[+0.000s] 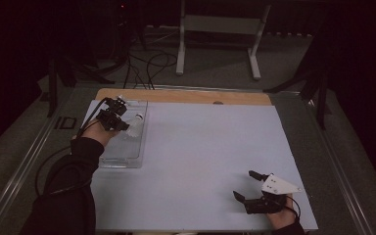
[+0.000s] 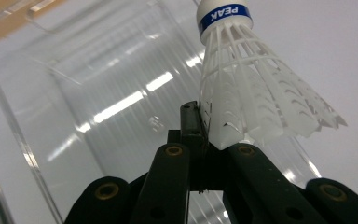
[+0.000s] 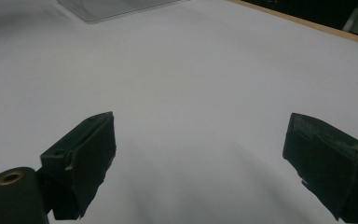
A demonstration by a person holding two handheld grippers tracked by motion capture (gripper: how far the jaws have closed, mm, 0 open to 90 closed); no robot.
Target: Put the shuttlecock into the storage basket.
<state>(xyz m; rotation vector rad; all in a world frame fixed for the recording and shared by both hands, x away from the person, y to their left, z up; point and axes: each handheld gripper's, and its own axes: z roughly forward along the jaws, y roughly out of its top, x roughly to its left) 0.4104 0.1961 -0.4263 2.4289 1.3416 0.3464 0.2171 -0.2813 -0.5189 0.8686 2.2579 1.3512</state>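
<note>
Shuttlecock [image 2: 242, 79]: clamped by left gripper [image 1: 111, 117] over clear tray [image 1: 127, 159], probably mid-placement; release next. Right gripper [image 1: 248, 188]: jaws spread, idle.

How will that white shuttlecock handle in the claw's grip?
The shuttlecock is probably very light, given its open lattice skirt. That thin skirt likely flexes where the left claw pinches its rim. Set down, it may roll in an arc on its cone shape.

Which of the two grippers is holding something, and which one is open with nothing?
The left gripper holds a white shuttlecock by its skirt edge, over the clear tray. The right gripper has its jaws apart above the bare white mat.
</note>
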